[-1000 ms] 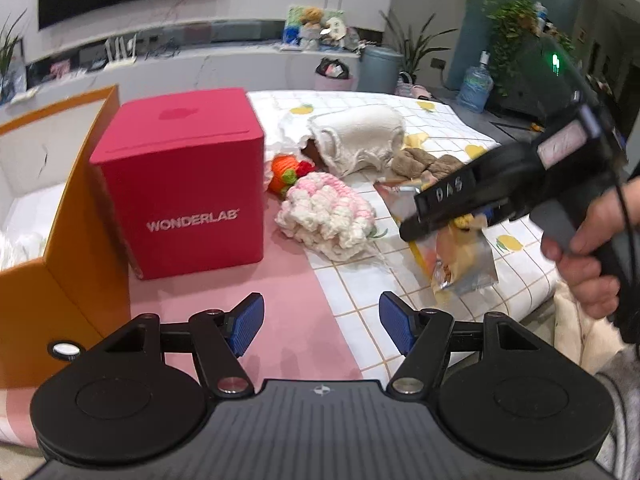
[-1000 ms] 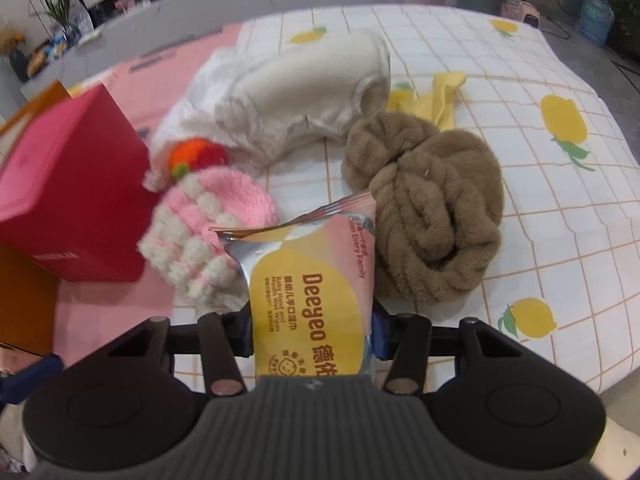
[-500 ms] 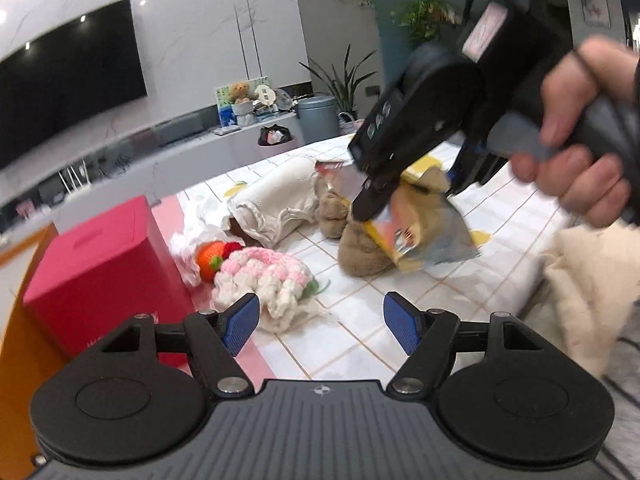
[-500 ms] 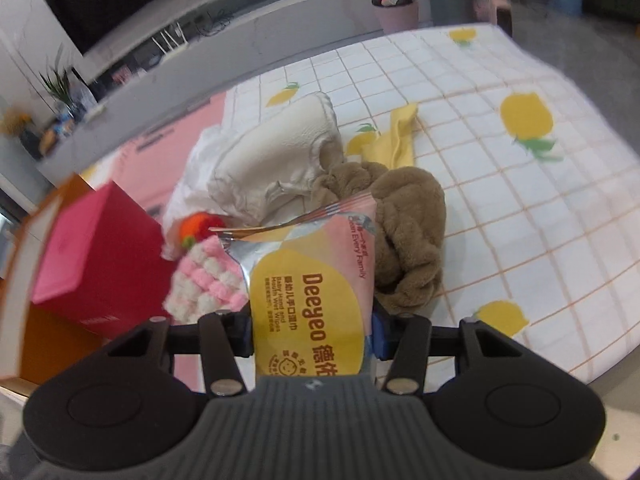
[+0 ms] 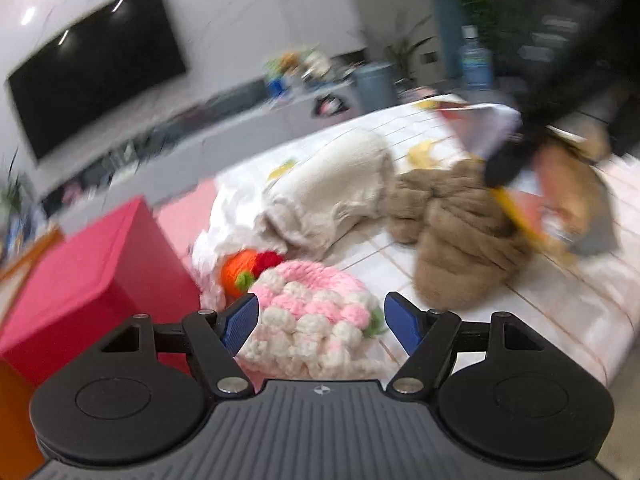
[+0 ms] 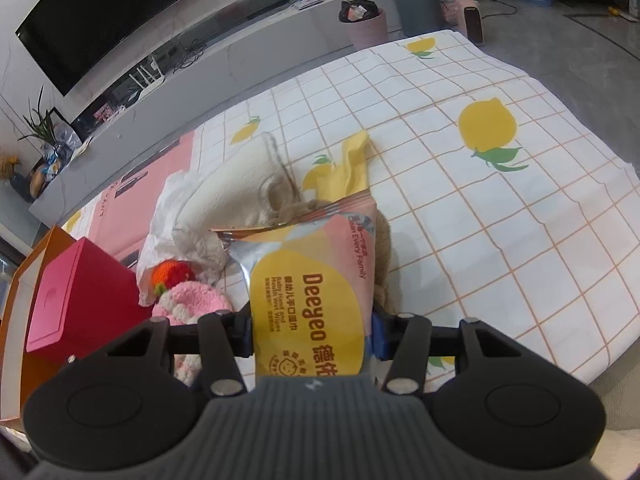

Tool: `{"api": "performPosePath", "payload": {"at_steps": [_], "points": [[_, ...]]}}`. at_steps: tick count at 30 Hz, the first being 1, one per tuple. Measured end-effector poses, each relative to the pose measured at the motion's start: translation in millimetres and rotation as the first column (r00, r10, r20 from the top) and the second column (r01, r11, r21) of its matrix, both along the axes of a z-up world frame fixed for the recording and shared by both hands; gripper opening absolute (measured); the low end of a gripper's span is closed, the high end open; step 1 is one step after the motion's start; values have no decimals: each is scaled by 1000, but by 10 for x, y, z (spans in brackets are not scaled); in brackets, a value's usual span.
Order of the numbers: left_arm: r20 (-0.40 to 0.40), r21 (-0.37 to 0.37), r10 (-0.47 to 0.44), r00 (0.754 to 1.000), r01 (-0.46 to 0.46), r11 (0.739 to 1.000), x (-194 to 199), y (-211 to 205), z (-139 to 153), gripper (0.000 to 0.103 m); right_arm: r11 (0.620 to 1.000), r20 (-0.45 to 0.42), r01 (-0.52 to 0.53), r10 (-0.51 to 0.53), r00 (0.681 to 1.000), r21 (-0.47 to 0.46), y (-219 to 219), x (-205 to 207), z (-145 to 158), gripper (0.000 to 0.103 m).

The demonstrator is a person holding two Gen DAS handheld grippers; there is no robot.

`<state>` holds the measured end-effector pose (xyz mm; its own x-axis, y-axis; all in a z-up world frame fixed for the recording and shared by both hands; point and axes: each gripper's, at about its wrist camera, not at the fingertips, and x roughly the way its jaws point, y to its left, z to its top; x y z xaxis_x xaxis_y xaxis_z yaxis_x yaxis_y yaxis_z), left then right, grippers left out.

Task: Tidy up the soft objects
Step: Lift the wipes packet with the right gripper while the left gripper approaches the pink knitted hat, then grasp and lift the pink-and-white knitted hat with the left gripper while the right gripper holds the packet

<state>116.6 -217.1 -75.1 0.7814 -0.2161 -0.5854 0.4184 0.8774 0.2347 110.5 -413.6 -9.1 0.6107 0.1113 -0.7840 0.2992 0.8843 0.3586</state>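
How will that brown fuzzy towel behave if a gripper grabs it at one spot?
The brown towel lies bunched in soft folds, so it would probably sag and unfurl when lifted. Its plush pile likely grips well. Pushed, it should bunch rather than slide, perhaps dragging the checked cloth.

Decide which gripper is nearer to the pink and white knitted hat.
Left. The left gripper hangs open just above the knitted hat; the right gripper holds the wipes pack higher, beside it.

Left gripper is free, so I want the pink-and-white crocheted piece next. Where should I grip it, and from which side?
Judging by its low, lumpy mound shape, grip the near bobbled edge of the pink-and-white crocheted piece, coming down from above and the front. The open left gripper already frames it; the red box crowds its left.
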Motion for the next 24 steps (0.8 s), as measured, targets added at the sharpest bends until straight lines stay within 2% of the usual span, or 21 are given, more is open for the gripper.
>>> {"api": "performPosePath", "payload": {"at_steps": [2, 6, 10, 15, 20, 24], "points": [[-53, -12, 6, 999, -7, 1000, 112, -22, -7, 87, 1000, -5, 17, -17, 1000, 11, -55, 1, -22, 51], [-54, 49, 9, 998, -7, 999, 219, -97, -55, 87, 999, -15, 44, -44, 999, 6, -116, 12, -42, 51], [-78, 49, 31, 996, -27, 998, 308, -86, -107, 89, 999, -18, 43, -43, 999, 6, -114, 29, -51, 51], [-60, 60, 36, 998, -33, 998, 342, -106, -170, 91, 1000, -23, 28, -28, 999, -5, -70, 57, -62, 51], [-57, 12, 43, 997, -43, 999, 307, -55, -177, 73, 1000, -34, 24, -24, 999, -12, -50, 73, -80, 51], [-88, -7, -33, 996, 32, 999, 234, 19, -135, 58, 1000, -34, 23, -24, 999, -15, -38, 75, -81, 51]]}}
